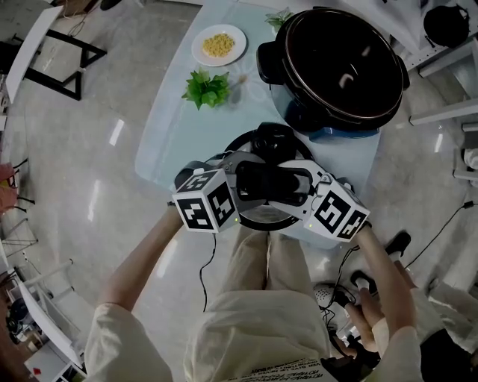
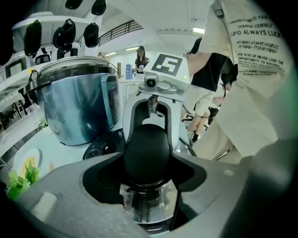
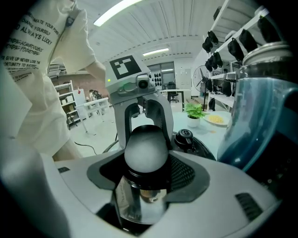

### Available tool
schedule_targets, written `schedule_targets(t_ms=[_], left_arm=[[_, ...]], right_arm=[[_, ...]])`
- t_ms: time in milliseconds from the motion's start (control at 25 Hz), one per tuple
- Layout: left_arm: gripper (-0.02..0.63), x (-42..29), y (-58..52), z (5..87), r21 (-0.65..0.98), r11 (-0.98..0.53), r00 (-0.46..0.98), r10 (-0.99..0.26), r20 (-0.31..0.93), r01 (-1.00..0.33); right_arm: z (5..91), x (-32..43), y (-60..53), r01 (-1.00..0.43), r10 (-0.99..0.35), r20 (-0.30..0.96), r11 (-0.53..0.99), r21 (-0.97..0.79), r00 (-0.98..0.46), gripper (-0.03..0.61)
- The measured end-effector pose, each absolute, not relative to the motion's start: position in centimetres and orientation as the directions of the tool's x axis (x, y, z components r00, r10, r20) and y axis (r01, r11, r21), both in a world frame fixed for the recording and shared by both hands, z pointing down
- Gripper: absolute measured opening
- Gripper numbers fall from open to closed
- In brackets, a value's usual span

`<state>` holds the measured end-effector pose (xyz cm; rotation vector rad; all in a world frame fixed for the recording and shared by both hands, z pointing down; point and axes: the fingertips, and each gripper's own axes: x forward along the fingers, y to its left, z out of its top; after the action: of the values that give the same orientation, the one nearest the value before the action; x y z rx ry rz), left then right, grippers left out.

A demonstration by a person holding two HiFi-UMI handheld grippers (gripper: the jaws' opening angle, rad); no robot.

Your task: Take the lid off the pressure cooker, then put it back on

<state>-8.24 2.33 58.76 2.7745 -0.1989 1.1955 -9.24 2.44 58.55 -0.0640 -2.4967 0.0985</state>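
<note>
- Head view: pressure cooker stands open; lid is apart from it, over the near table edge.
- Left gripper view: left gripper clamps the lid's knob.
- Right gripper view: right gripper clamps it too; lift level and centre over the cooker.

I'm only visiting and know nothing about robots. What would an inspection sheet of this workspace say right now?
Surface: pale blue table.
Job's things: pressure cooker open, far right; its lid off, at the near edge.
Clutter: plate of yellow food; green plant; second plant.
Grippers: left gripper and right gripper face each other, the lid's black knob between each one's fingers; whether they squeeze it is unclear.
Cables: black cable hanging toward the floor.
Surroundings: glossy floor; black stand far left.
</note>
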Motion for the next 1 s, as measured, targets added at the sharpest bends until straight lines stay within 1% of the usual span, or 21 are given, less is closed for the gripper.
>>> schedule_targets(t_ms=[360, 520, 680, 1000], left_arm=[[0.285, -8.3, 2.4, 59.0, 0.054, -0.983, 0.634, -0.072, 0.770, -0.177], [0.285, -8.4, 3.0, 58.8, 0.084, -0.979, 0.630, -0.052, 0.775, -0.184], [0.285, -8.7, 4.5, 57.8, 0.106, -0.976, 0.626, -0.037, 0.779, -0.189], [0.285, -9.2, 5.6, 54.5, 0.098, -0.975, 0.625, -0.049, 0.779, -0.199]], right_arm=[[58.6, -9.3, 2.4, 0.028, 0.079, 0.636, 0.996, -0.089, -0.768, 0.276], [58.5, -9.3, 3.1, 0.038, 0.105, 0.632, 0.992, -0.118, -0.768, 0.276], [57.4, -9.6, 4.6, 0.046, 0.122, 0.626, 0.990, -0.137, -0.770, 0.276], [53.9, -10.2, 5.6, 0.060, 0.118, 0.622, 0.992, -0.115, -0.774, 0.275]])
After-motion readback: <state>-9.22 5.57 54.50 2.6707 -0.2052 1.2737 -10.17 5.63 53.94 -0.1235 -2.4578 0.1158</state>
